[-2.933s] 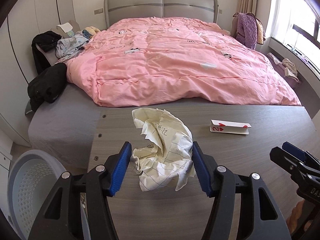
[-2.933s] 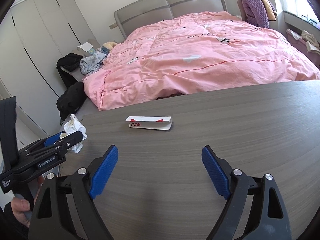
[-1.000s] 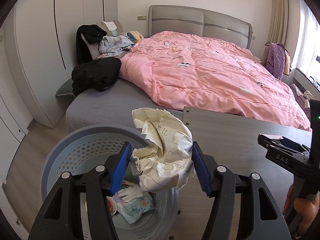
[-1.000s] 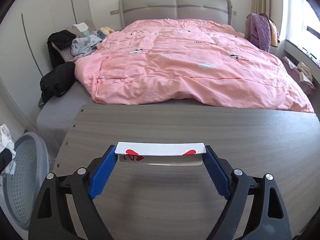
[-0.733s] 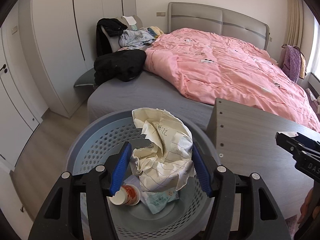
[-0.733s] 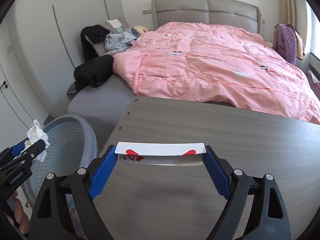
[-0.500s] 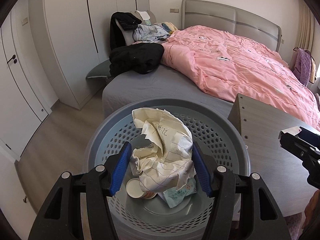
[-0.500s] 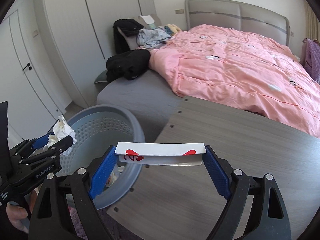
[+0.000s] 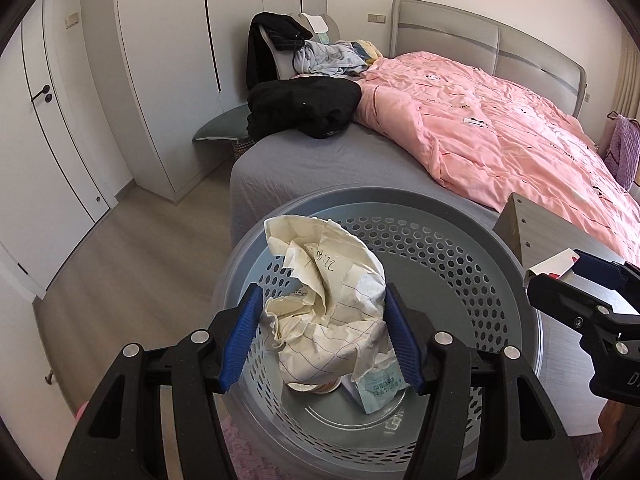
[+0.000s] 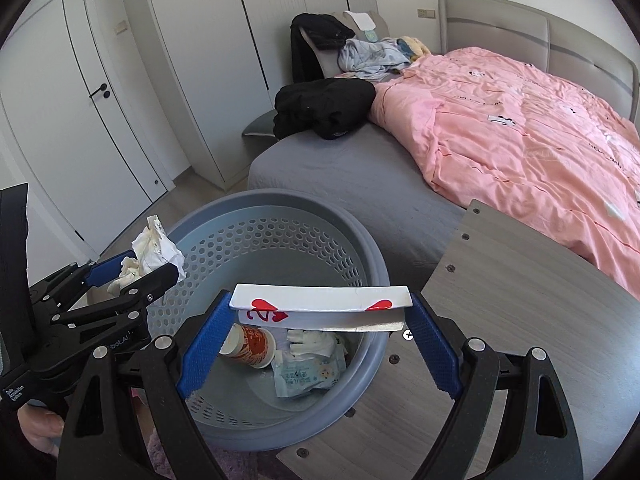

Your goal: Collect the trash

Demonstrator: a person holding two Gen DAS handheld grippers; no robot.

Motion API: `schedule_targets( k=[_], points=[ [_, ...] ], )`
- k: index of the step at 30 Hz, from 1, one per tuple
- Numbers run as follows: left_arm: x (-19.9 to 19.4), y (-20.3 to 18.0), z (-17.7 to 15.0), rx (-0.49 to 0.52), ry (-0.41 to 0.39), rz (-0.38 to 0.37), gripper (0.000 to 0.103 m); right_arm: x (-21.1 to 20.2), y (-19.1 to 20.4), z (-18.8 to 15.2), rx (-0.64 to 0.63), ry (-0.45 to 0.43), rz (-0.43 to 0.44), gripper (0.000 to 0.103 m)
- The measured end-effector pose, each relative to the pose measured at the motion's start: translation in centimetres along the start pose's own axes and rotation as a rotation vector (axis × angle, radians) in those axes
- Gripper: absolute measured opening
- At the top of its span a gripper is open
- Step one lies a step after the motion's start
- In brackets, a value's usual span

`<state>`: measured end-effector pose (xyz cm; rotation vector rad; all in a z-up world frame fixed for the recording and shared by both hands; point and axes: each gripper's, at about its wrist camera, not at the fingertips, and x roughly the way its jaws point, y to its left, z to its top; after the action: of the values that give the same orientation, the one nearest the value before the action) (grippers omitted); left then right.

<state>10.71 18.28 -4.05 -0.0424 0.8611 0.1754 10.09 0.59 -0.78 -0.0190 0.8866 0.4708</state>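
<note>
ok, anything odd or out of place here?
Only the clutter: a black garment and a heap of clothes are dumped on the bed. The crumpled paper and folded playing card are held over the basket.

One basket [image 10: 372,248], one crumpled paper [image 9: 332,300], one card [image 10: 320,298]

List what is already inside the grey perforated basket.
In the grey perforated basket: a paper cup on its side, white crumpled tissue and a pale blue wipes packet. Anything beneath these, or behind the held card, is hidden.
</note>
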Motion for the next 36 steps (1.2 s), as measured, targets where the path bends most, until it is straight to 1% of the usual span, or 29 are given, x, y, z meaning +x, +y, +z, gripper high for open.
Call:
schedule_targets(
  k=[9,11,13,17,29,36],
  points=[
    [0.0,0.6,0.1,-0.020,-0.003,0.010,0.062,0.2,-0.1,0.6,0.006,-0.017,0.017,0.085],
    [-0.1,0.6,0.1,-0.021,-0.003,0.016,0.066,0.1,-0.2,0.6,0.016,-0.026,0.022,0.093],
    [-0.1,0.5,0.2,-0.022,-0.001,0.019,0.070,-0.2,-0.4,0.6,0.025,-0.035,0.026,0.095],
    [-0.2,0.5,0.2,-0.022,-0.002,0.023,0.075,-0.4,-0.6,0.6,0.037,-0.036,0.023,0.095],
    [-0.4,0.4,0.0,-0.018,0.001,0.026,0.076,-0.7,-1.2,0.3,0.058,-0.038,0.025,0.095],
    [-0.4,0.2,-0.1,-0.017,0.004,0.031,0.078,-0.9,-1.3,0.0,0.063,-0.034,0.027,0.095]
  ],
)
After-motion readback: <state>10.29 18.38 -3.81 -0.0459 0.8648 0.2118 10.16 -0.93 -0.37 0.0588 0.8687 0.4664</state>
